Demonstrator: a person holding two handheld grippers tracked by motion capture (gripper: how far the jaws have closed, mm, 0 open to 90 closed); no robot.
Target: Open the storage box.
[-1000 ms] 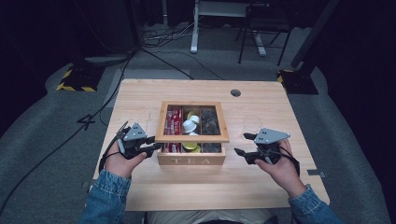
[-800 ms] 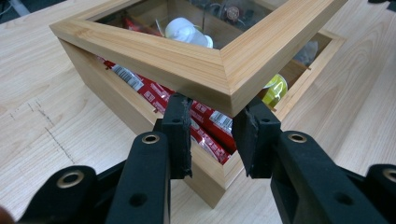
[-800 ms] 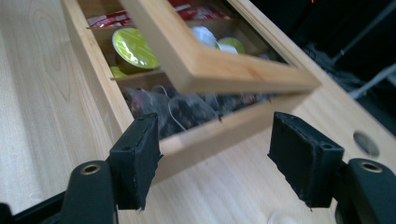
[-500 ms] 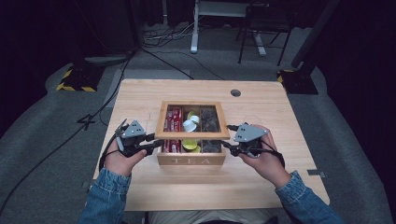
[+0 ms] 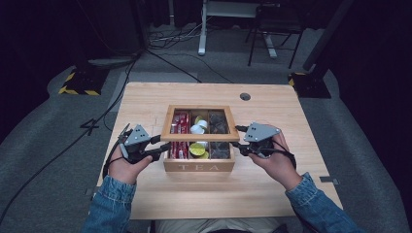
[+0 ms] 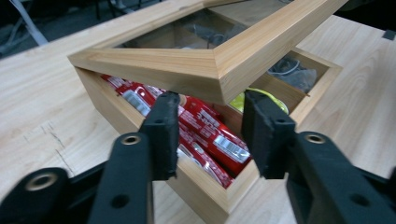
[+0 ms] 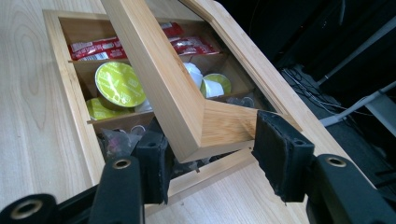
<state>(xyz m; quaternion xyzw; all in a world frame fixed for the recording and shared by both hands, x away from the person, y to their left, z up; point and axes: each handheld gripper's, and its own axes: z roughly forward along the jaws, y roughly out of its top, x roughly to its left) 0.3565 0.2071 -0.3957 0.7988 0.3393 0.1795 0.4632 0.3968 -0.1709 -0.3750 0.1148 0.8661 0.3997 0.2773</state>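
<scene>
In the middle of the pale wooden table [image 5: 145,97] stands a square bamboo tea box [image 5: 199,166] with "TEA" on its front wall, its glass-paned lid [image 6: 219,60] raised at the front on a slant, a mitred wooden frame around the clear pane. Inside, plain wooden dividers make three lanes: glossy red foil sachets [image 6: 210,135] on the left, round capsules with lime-green and white foil tops [image 7: 119,84] in the middle, crinkled clear packets of dark contents [image 7: 114,140] on the right. The left gripper [image 6: 210,135], matte black with ribbed rubbery pads, sits at the lid's front left corner; its jaws have just been opening, and the corner hangs over the gap between them with the pads apart from the wood. The right gripper [image 7: 210,154] straddles the front right corner of the frame; its jaws have just been closing, yet a gap shows on either side of the wood.
</scene>
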